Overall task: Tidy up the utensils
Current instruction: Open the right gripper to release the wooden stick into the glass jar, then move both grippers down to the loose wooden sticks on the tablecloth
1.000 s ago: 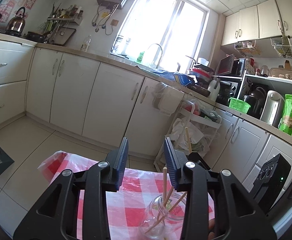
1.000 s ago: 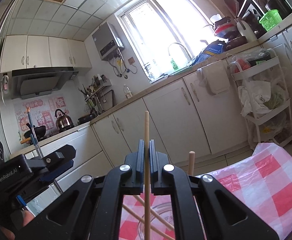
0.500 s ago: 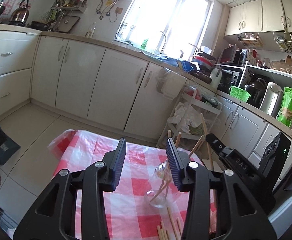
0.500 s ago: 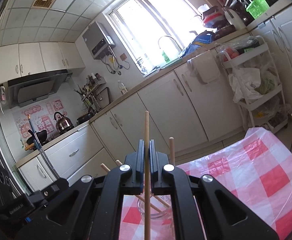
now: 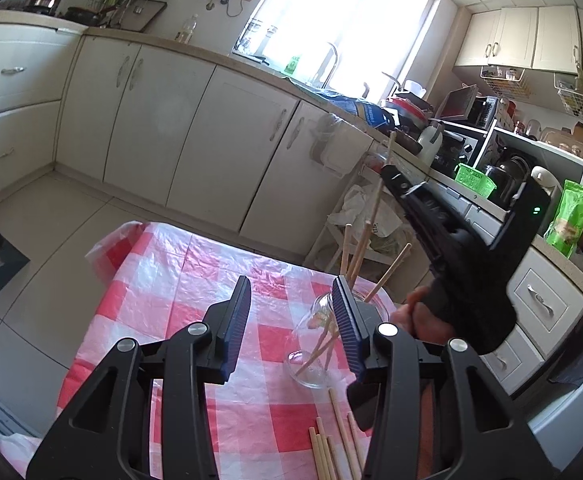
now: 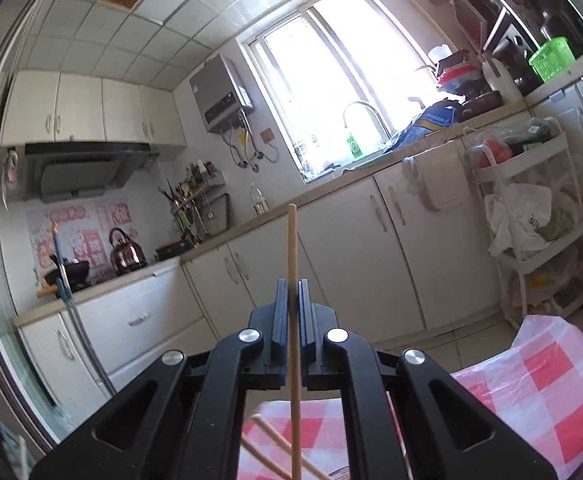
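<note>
A clear glass jar (image 5: 311, 356) stands on the red-and-white checked tablecloth (image 5: 195, 292) and holds several wooden chopsticks (image 5: 357, 252). More chopsticks (image 5: 333, 444) lie loose on the cloth in front of the jar. My left gripper (image 5: 291, 328) is open and empty, just short of the jar, its right finger beside the jar's rim. My right gripper (image 6: 291, 300) is shut on one upright chopstick (image 6: 293, 320); in the left wrist view it (image 5: 391, 172) is above the jar, holding that chopstick (image 5: 381, 176) over the jar's mouth.
White kitchen cabinets (image 5: 195, 136) and a counter with a sink run behind the table. A white rolling cart (image 6: 531, 232) with bags stands past the table's far edge. The tiled floor (image 5: 51, 216) lies to the left.
My left gripper has pulled back and tilted down, so the jar and the loose chopsticks show more fully. My right gripper has risen with its chopstick; the jar has dropped out of its view.
</note>
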Demonstrator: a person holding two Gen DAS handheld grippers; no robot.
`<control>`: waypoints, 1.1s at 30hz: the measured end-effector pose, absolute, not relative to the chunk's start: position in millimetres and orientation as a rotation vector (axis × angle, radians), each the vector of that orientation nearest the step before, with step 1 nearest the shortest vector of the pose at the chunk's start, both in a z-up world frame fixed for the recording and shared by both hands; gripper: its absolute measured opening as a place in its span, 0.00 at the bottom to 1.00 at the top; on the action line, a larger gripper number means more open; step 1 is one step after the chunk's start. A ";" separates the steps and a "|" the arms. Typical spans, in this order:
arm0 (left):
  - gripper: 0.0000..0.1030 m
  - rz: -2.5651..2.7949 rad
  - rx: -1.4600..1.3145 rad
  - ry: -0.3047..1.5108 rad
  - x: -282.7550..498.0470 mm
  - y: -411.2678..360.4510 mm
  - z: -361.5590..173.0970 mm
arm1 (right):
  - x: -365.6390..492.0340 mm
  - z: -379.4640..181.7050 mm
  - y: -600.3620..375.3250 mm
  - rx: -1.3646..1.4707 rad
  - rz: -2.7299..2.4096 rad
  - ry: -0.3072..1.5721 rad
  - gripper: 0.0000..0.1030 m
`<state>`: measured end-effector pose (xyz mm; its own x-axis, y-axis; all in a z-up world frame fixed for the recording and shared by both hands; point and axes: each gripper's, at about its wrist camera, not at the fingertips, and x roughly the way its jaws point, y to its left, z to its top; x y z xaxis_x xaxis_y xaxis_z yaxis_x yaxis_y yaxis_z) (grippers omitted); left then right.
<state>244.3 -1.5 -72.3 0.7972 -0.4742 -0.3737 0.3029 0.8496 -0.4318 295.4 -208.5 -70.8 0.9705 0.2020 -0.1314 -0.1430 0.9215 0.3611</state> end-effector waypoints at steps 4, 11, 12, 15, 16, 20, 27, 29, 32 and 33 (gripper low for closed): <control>0.40 -0.439 -0.392 0.500 246.0 0.3 -72.5 | 290.8 -83.7 -203.4 0.288 0.143 0.181 0.06; 0.40 -0.449 -0.398 0.509 245.4 -3.6 -73.7 | 276.7 -76.1 -221.8 0.305 0.123 0.133 0.06; 0.40 -0.451 -0.397 0.513 245.3 -4.3 -74.3 | 277.5 -73.9 -223.6 0.305 0.120 0.127 0.06; 0.40 -0.456 -0.392 0.518 244.6 -6.6 -75.8 | 276.7 -63.6 -229.5 0.290 0.109 0.101 0.06; 0.40 -0.457 -0.393 0.518 244.7 -7.0 -76.0 | 275.5 -61.5 -230.4 0.281 0.105 0.095 0.06; 0.40 -0.453 -0.400 0.524 245.6 -6.3 -76.5 | 274.6 -69.0 -233.8 0.277 0.098 0.125 0.06; 0.49 -0.446 -0.340 0.593 249.8 -16.0 -81.6 | 241.8 -62.6 -240.1 0.308 0.084 0.207 0.08; 0.53 -0.448 -0.294 0.645 251.4 -24.0 -85.2 | 223.3 -56.3 -246.8 0.334 0.060 0.234 0.35; 0.56 -0.461 -0.196 0.730 246.5 -40.3 -94.5 | 186.6 -61.1 -257.8 0.380 0.009 0.391 0.42; 0.56 -0.474 -0.169 0.761 243.2 -45.9 -98.5 | 178.2 -67.2 -256.9 0.370 -0.006 0.453 0.42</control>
<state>243.2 -45.9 -98.5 0.6252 -0.4711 -0.6223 0.3509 0.8818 -0.3150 178.2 -256.9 -67.2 0.9000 0.0754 -0.4292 0.0875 0.9336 0.3475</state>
